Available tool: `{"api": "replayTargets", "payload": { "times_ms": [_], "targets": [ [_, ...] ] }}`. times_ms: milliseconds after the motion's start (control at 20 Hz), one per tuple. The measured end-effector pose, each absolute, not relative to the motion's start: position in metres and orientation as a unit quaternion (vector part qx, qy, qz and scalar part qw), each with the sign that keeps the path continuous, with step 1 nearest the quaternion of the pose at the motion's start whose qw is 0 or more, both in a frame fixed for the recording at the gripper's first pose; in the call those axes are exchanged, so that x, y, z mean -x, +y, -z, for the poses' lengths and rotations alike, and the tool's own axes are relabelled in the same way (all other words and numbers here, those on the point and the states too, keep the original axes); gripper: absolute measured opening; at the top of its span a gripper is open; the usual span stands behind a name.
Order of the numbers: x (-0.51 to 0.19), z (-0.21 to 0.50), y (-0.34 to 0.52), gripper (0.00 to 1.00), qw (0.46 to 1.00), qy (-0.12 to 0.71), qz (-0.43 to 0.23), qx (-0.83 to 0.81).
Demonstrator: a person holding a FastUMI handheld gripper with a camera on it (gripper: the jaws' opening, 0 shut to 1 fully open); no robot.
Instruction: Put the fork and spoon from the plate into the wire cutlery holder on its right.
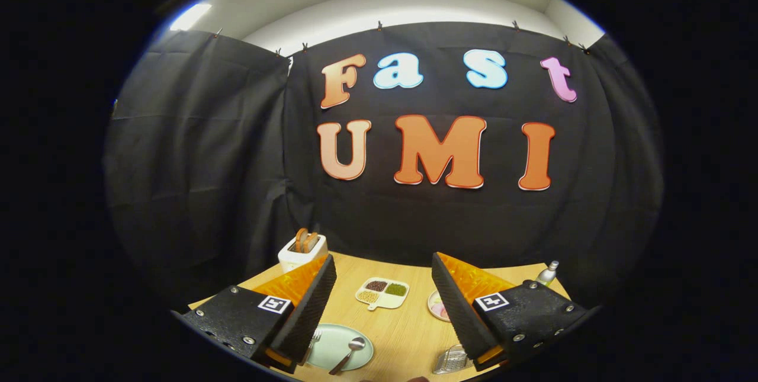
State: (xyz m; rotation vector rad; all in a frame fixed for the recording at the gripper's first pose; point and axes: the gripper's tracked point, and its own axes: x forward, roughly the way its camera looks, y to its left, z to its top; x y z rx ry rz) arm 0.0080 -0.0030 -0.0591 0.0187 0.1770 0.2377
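My claw [384, 299] hangs above the near part of the wooden tabletop [402, 323] with its two fingers spread wide apart and nothing between them but open air. Below and just inside my left finger sits the pale green plate [331, 349]; the spoon [350, 351] lies on it, bowl toward the far side and handle slanting back toward me, while the fork [314, 337] is half hidden behind that same finger, so I see little more than its tines at the plate's rim. Down by my right finger, what I take to be the wire cutlery holder [451, 359] shows as a patch of silvery mesh, though the finger covers part of it and I cannot make out its full shape. Further out, between the fingers, a small white divided dish [382, 293] holds dark, green and pale fillings in separate compartments. Just beside it, a small plate with something pink [438, 308] on it peeks out from behind my right finger. A white toaster [302, 252] with two slices standing in it sits beyond my left finger, and a small bottle [548, 273] stands beyond my right.
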Motion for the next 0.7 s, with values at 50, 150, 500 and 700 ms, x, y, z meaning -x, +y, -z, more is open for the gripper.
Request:
{"api": "replayTargets", "payload": {
  "times_ms": [50,150,500,700],
  "targets": [
    [-0.008,0.07,-0.002,0.97,0.986,0.108,-0.127,-0.012],
    [-0.009,0.093,0.003,0.97,0.979,0.149,-0.138,-0.017],
    [0.0,0.199,0.041,0.97,0.929,0.326,-0.174,-0.024],
    [0.013,0.264,0.066,0.96,0.88,0.446,-0.161,-0.033]
  ]
}}
